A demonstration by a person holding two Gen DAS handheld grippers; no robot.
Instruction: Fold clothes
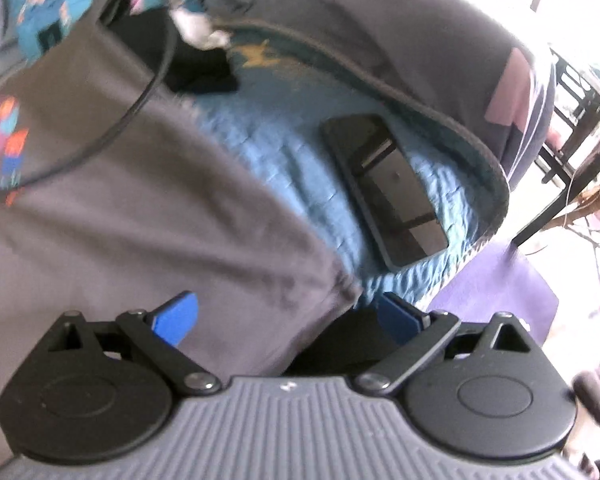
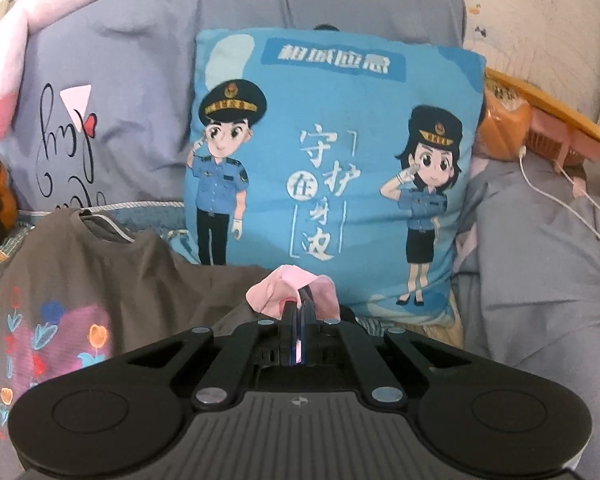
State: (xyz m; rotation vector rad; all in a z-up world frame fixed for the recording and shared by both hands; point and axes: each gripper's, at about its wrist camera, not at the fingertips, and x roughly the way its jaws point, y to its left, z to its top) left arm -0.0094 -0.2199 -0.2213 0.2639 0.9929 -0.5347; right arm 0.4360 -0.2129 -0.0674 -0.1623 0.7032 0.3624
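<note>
matt grey cloth shirt (image 1: 148,216), glossy phone (image 1: 384,188)

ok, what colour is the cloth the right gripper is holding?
Pink cloth, pinched in the right gripper; clearest in the right wrist view.

Blue cartoon cushion (image 2: 332,168), grey pillow (image 2: 112,92), blue bedspread (image 1: 300,168), bright daylight

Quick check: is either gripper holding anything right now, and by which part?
Right gripper is shut on pink cloth, pinching a bunched fold. Left gripper is open, holding nothing; the grey shirt lies between its fingers.
</note>
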